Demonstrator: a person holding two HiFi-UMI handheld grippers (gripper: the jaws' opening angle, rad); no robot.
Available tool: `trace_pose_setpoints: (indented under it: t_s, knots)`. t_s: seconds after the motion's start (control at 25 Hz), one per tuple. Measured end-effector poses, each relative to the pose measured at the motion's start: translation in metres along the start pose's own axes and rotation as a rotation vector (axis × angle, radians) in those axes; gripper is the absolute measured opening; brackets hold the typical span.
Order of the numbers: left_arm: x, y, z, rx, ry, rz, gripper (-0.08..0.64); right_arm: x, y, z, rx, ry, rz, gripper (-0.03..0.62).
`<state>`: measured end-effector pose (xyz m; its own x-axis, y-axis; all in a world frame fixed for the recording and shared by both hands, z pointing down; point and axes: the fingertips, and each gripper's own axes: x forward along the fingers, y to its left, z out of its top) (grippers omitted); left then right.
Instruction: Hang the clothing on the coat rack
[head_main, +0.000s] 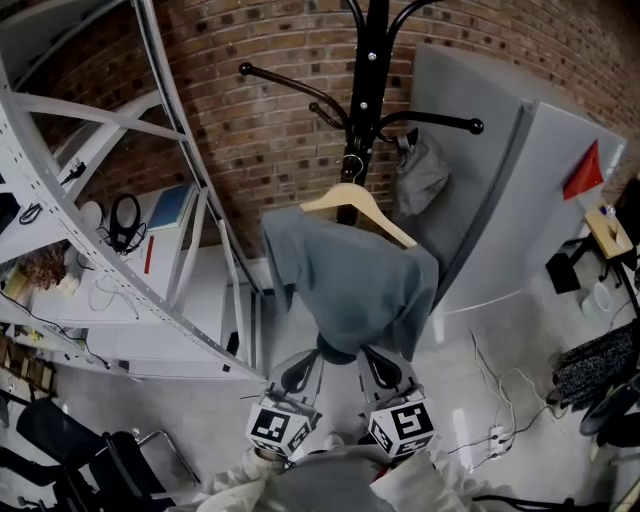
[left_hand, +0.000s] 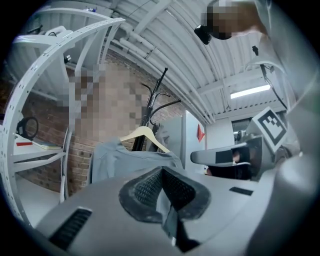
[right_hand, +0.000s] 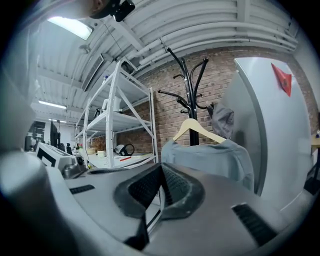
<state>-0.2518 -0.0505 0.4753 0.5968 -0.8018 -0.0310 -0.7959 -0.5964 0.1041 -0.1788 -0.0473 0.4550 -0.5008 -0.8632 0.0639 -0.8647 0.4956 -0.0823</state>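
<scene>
White metal shelving (head_main: 110, 200) is standing at the left against a brick wall (head_main: 270, 120). The grey shirt (head_main: 340, 280) is hanging on its wooden hanger (head_main: 355, 205) at the black coat rack (head_main: 365, 60), beside a grey cabinet (head_main: 520, 200). Above the pale floor (head_main: 480, 340), the left tool (head_main: 303, 372) and right tool (head_main: 378, 370) are pointing at the shirt, jaws pressed together.

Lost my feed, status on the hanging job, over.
Left gripper shut, right gripper shut. Grey shirt on wooden hanger at coat rack. Another garment occupies one hook.

L claw (left_hand: 162, 172), R claw (right_hand: 161, 170) grey, marker cubes (head_main: 283, 425); pale sleeves (head_main: 240, 480)
</scene>
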Motion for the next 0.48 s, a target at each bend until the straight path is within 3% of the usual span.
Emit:
trace_pose_setpoints:
  t_s: [0.48]
  knots:
    - [-0.007,-0.043,-0.011,0.003,-0.013,-0.025,0.008,-0.042,-0.009,-0.005,-0.009,0.0,-0.02,0.023]
